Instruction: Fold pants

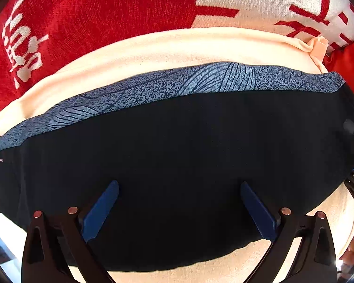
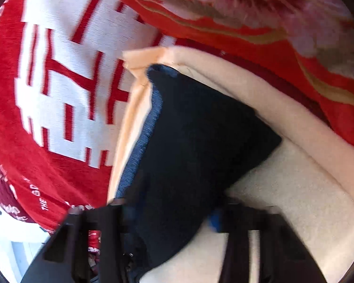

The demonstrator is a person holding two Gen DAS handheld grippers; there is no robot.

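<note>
Now one left tool (image 1: 179,210) gapes over one dark pants (image 1: 177,153); right tool (image 2: 174,219) pinches them.

Red blanket (image 1: 94,18) with white lettering, beyond jaws, fills upper part of left wrist view; same blanket left of jaws in right wrist view, big white block characters on it. Cream cloth (image 1: 177,47) spread over blanket, just beyond jaws and beneath them, peach hem corner (image 2: 141,59) turned up. Floral red quilt (image 2: 259,11), pink and gold pattern, far beyond jaws, top right, blurred.
</note>
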